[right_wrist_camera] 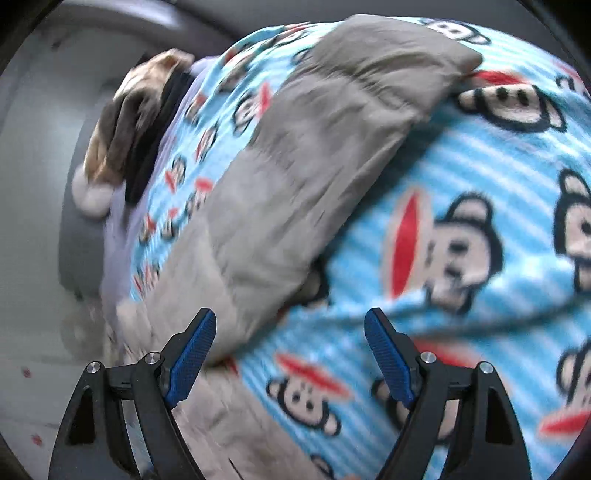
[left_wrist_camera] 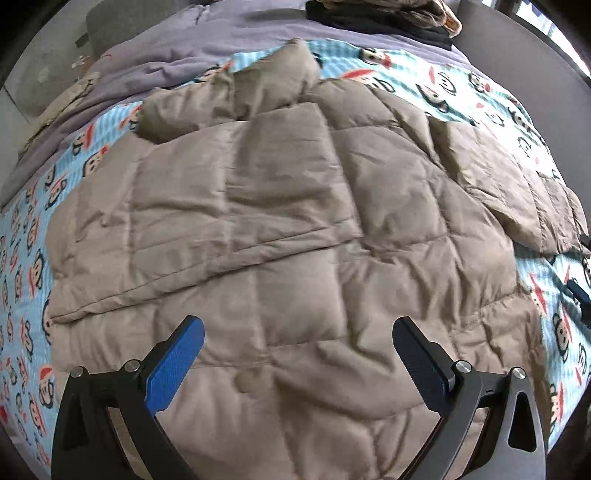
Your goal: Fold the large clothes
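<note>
The right wrist view is smeared with motion blur, so the fabric edges there are hard to read, and the near hem of the quilted jacket [left_wrist_camera: 280, 221] runs out of frame beneath the left gripper [left_wrist_camera: 297, 338]. A pile of clothes [left_wrist_camera: 384, 14] at the far end of the bed is cut off by the lens rim. The left gripper hangs over the jacket's lower half, looking along its length toward the far end. Its jaws stand wide apart, gripping nothing, with tan padding showing between the blue pads. The right gripper [right_wrist_camera: 290, 326] sits low at the jacket's side, over the monkey-print blanket [right_wrist_camera: 461, 177]. Its jaws are spread wide too, holding nothing, with the left blue pad [right_wrist_camera: 192, 358] just beside the sleeve [right_wrist_camera: 317, 147], contact unclear. The jacket lies spread on the blanket.
</note>
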{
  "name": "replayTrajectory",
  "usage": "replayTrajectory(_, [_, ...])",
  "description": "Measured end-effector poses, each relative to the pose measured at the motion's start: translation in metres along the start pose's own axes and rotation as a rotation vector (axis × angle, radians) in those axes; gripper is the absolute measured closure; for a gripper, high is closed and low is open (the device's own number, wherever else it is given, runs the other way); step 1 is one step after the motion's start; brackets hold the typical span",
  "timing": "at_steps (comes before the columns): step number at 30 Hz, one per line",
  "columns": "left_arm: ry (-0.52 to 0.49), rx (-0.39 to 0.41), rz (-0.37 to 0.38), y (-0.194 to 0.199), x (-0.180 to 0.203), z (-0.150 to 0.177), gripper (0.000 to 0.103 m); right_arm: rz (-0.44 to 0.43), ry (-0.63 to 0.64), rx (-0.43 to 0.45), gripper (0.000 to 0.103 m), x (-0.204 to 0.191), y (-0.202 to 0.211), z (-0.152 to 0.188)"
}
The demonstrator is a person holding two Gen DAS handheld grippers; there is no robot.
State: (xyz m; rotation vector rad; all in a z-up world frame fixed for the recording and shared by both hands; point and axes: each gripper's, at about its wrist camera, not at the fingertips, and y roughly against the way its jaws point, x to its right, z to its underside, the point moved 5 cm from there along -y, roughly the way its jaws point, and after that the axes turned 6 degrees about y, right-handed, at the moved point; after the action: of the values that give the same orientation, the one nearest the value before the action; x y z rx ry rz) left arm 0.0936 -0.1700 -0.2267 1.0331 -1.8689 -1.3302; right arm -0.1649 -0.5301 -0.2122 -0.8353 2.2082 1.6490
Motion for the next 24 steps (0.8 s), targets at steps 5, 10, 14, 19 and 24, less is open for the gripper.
replayTrajectory(5, [-0.017, -0.002, 0.001, -0.001, 0.016, -0.005, 0.001, -0.092, -0.101, 0.010, 0.018, 0.016, -0.011, -0.025])
replayTrajectory(10, [-0.015, 0.003, -0.028, -0.001, 0.018, -0.011, 0.001, -0.182, -0.215, 0.043, 0.018, 0.029, -0.022, -0.052])
replayTrajectory(14, [-0.024, 0.008, -0.048, -0.001, 0.011, -0.014, 0.001, -0.267, -0.328, 0.085, 0.018, 0.038, -0.030, -0.074])
replayTrajectory(19, [-0.004, -0.003, -0.068, -0.003, -0.002, -0.017, 0.001, -0.314, -0.405, 0.083, 0.040, 0.031, -0.043, -0.091])
replayTrajectory(24, [0.017, -0.012, -0.076, -0.005, -0.016, -0.021, 0.001, -0.330, -0.266, 0.058, 0.092, -0.012, -0.047, -0.095])
